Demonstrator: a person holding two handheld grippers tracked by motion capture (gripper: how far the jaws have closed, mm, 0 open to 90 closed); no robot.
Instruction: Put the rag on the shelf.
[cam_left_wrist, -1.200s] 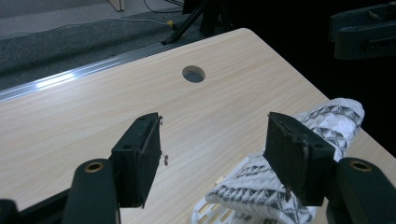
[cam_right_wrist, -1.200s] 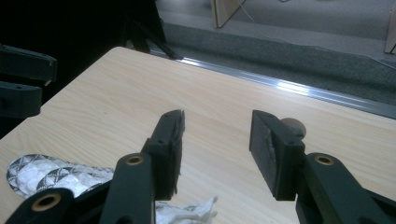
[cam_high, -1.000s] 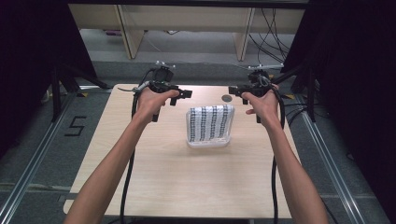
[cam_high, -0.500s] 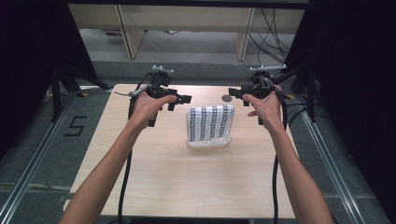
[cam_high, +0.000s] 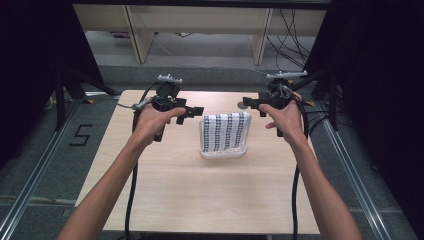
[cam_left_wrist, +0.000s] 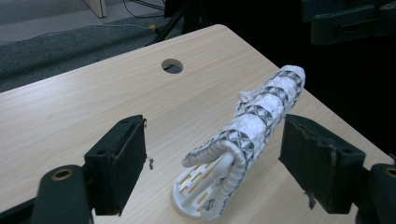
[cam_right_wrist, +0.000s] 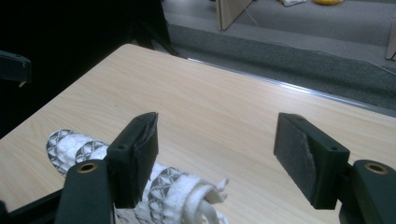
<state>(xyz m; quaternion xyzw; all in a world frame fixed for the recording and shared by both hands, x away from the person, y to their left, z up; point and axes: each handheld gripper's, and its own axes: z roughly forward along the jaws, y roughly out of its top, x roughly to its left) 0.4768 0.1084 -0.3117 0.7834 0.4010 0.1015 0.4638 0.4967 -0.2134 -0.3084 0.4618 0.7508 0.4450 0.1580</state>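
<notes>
Black-and-white patterned cloth (cam_high: 226, 131) draped over white slotted plastic rack (cam_left_wrist: 196, 193), mid-table. Left gripper (cam_high: 194, 113) and right gripper (cam_high: 247, 103) flanking it, jaws just widened, nothing between. Probably release done or regrasp pending; next calls for closing squarely on cloth edges.

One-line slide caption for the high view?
Both tools, left tool and right tool, open above a patterned cloth draped over a white rack.
</notes>
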